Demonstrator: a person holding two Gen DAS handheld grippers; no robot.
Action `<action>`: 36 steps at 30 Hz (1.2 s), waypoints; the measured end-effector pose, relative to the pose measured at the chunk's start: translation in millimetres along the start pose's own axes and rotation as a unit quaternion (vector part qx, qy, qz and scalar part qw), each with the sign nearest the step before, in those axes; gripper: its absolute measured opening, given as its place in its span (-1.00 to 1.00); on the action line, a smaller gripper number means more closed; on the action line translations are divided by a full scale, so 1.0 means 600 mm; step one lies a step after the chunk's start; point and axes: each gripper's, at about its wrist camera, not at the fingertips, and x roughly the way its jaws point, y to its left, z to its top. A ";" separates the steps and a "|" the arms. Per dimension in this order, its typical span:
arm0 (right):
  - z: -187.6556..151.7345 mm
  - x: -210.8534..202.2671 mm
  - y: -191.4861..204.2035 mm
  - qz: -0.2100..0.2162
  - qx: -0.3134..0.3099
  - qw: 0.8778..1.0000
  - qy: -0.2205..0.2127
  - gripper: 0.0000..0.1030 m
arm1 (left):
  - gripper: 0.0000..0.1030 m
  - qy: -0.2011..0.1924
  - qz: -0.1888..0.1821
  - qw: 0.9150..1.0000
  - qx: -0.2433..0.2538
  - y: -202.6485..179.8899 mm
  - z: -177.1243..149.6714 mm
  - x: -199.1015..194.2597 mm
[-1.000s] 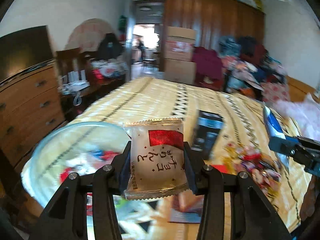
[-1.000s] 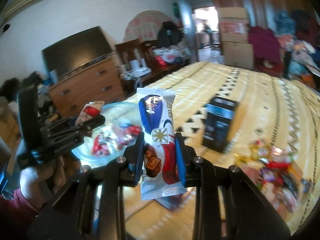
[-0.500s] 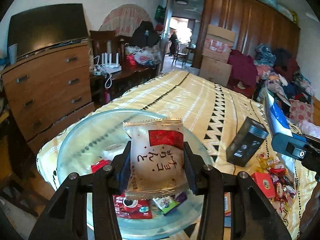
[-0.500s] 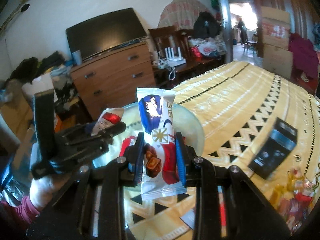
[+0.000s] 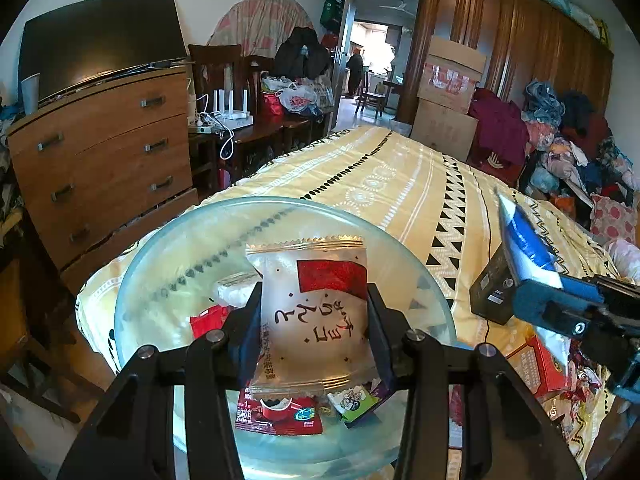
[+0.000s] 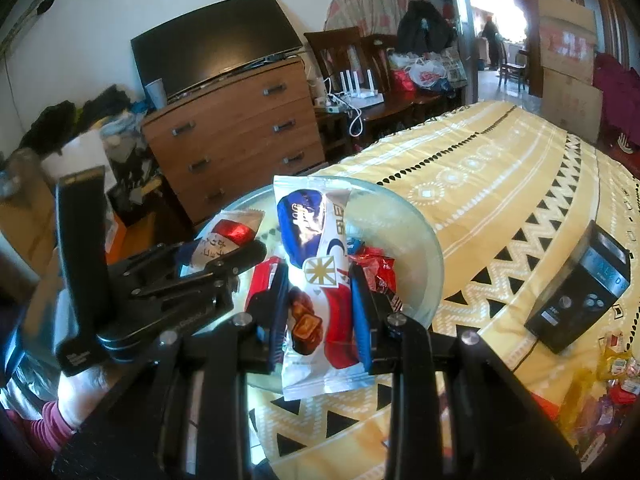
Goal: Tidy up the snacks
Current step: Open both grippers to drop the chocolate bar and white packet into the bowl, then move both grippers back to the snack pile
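While I look along the left gripper (image 5: 312,320), its black fingers are clenched on the sides of a frosted, crinkly snack packet (image 5: 316,312) with serrated top and bottom seams, a red patch and dark script printed on it. It stands upright over a wide, round glass bowl (image 5: 160,256), clear and smooth-rimmed, which sits at the near corner of the bed. In the bowl I can make out a glossy red sachet (image 5: 280,412) with a cup pictured on it, a small purple and green wrapper (image 5: 360,400), and a pale packet farther back.

The right gripper (image 6: 320,304) has its blue-padded fingers clamped on a slick white wrapper (image 6: 324,280) printed in blue and red with chocolate pieces pictured; it stands tall over the near edge of the same bowl (image 6: 432,248). To the right, a black boxy device (image 6: 580,304) lies on the bed, and a heap of bright loose sweets (image 6: 612,372) lies beyond it.

The bed is covered with a yellow cloth (image 5: 420,184) patterned with black triangles and white bands. Around it I see a wooden chest of drawers (image 5: 108,156) with a dark television on top, wooden chairs, stacked cardboard boxes (image 5: 448,96) and a tall dark wooden wardrobe.
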 end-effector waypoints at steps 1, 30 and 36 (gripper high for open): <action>0.000 0.001 -0.001 0.000 0.001 1.000 0.000 -0.43 | -0.08 0.000 0.000 1.000 0.000 0.000 0.000 0.000; 0.004 0.048 0.007 0.007 0.004 1.000 0.016 -0.39 | 0.33 0.018 0.025 0.999 -0.009 0.016 -0.001 0.027; 0.001 0.034 0.007 0.007 0.009 1.000 0.007 -0.20 | 0.45 0.016 0.042 0.999 -0.010 0.019 -0.004 0.029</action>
